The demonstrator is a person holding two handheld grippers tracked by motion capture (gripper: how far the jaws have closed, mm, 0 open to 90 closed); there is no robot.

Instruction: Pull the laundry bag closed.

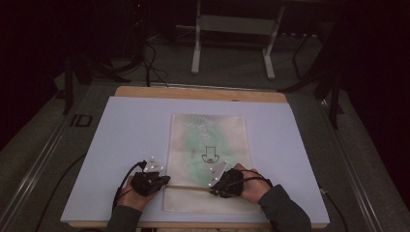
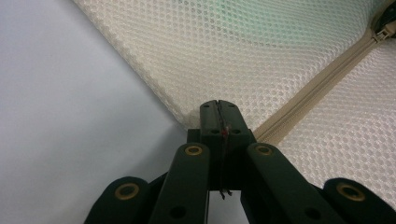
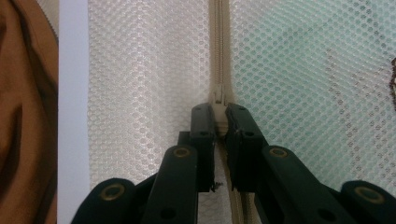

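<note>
A mesh bag (image 1: 208, 159) is lying on a board (image 1: 125, 140) that is covering most of the desk (image 1: 193, 93), whose far edge is showing behind the board. The bag is sitting right of the board's middle and reaching close to its near edge. A zipper (image 1: 188, 187) is running across the bag near that end. The left gripper (image 1: 162, 181) is sitting at the bag's left edge, by the zipper's end. The right gripper (image 1: 215, 186) is sitting on the zipper line, right of the left one, its jaws lying either side of the zipper slider (image 3: 218, 100).
</note>
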